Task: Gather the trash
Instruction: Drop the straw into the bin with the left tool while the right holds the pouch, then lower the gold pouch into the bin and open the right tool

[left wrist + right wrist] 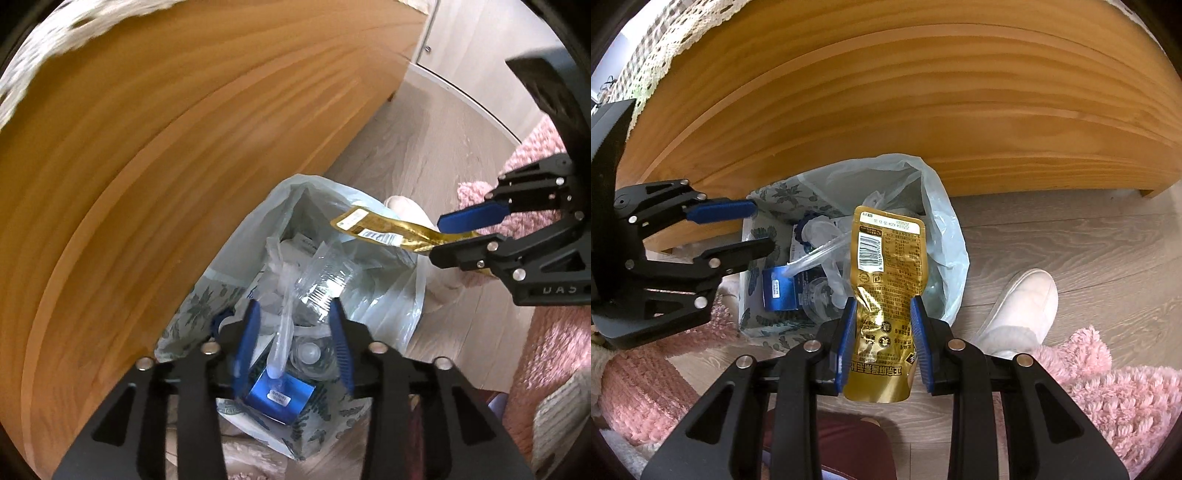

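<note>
Gold pouch (pixel 884 291) sits pinched at its lower half between the blue pads of the right gripper (pixel 884 343), its barcode end sticking out ahead of the fingertips, tilted toward the bag. From the left wrist view the same pouch hangs out past the right gripper (pixel 458 232), over the far rim of the trash bag (pixel 391 299) but not yet inside it.

Left gripper (pixel 295 343) is spread, nothing pressed between its pads. A clear plastic strip (pixel 280 332) and a blue foil packet (pixel 280 397) lie directly below and between its fingers, inside the bag mouth; whether the strip touches a pad I cannot tell. Clear wrappers and a bottle cap fill the bag ahead of the fingertips.

Bag stands on the pale wood floor (pixel 1052 236), against the wooden bed frame (pixel 886 110) beyond both grippers. A white slipper (pixel 1019 306) is to the right of the right gripper, pink rug (pixel 1108 398) behind it.

Step in hand, as judged: depositing. Left item appears dropped; right item awaits drop.

Next move calls for: carry the right gripper forward and left until the pouch is over the open mouth, then release. Left gripper should clear the opening first, since both crowd the same gap.
</note>
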Demonstrator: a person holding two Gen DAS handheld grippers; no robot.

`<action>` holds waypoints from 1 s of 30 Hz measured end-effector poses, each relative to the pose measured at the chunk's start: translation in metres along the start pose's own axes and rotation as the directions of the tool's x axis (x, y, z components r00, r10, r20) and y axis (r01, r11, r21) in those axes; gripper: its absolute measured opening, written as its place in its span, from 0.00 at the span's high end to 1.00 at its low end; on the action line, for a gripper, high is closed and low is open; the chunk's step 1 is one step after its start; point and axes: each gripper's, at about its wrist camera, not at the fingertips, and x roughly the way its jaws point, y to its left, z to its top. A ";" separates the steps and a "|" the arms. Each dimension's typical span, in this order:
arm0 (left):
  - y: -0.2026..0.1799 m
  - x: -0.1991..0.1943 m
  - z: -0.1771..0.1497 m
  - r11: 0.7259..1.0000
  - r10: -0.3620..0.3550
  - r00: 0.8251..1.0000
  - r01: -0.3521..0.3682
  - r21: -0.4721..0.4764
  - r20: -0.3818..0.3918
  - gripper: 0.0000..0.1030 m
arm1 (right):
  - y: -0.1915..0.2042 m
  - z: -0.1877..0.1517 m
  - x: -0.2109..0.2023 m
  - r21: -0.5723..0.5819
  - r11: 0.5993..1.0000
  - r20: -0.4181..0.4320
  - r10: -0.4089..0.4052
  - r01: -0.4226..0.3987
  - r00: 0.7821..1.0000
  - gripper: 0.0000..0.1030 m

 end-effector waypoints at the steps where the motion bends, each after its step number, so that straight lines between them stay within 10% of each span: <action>1: 0.001 -0.001 -0.002 1.000 -0.001 1.000 0.001 -0.010 0.003 0.54 | 0.000 0.000 0.001 -0.001 1.000 -0.002 -0.001 0.001 1.000 0.72; 9: 0.020 -0.012 -0.017 0.984 -0.009 1.000 0.010 -0.178 0.005 0.06 | 0.004 0.002 0.009 -0.001 1.000 -0.029 -0.007 0.007 1.000 0.72; 30: 0.041 -0.026 -0.036 0.926 -0.111 0.994 0.112 -0.362 0.022 0.07 | -0.010 0.018 0.038 0.148 0.989 -0.100 -0.007 0.022 0.995 0.72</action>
